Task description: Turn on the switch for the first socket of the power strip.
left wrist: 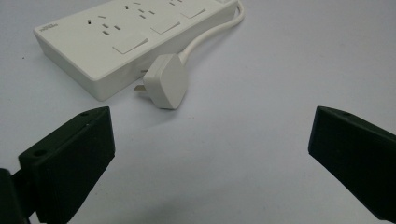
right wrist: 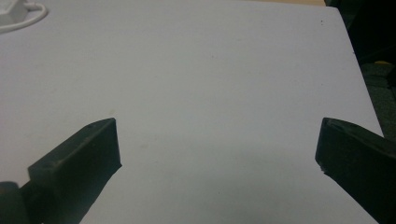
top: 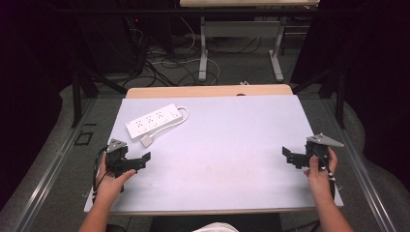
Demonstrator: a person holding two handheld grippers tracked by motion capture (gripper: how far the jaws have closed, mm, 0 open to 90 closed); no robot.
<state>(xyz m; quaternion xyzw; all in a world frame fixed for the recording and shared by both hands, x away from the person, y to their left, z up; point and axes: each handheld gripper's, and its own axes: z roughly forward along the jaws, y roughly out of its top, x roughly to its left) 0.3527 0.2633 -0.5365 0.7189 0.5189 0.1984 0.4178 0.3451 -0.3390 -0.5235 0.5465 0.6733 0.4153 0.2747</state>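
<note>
Status on inspection: I judge the work not yet begun. The white power strip (top: 153,121) lies flat on the table (top: 232,154), toward its far left corner, with its cord (top: 183,115) looped at the strip's right end and curling back to the plug (top: 146,141). The plug rests loose on the table just beside the strip's near long edge, prongs pointing toward the strip, seated in no socket. Whatever is to be done with strip and plug, all of it remains, as far as I can judge.

Left gripper (top: 144,159): nearer the person than the strip and close to the plug, aimed toward it in the left gripper view. Its jaws stand spread wide, with bare table between them; they hold and touch nothing.

Right gripper (top: 286,155): well apart from the strip, at the table's opposite side edge. Its jaws are likewise spread wide over bare table and grip nothing.

Both hands carry their grippers low over the surface; my next concern would be a clean approach to the plug
</note>
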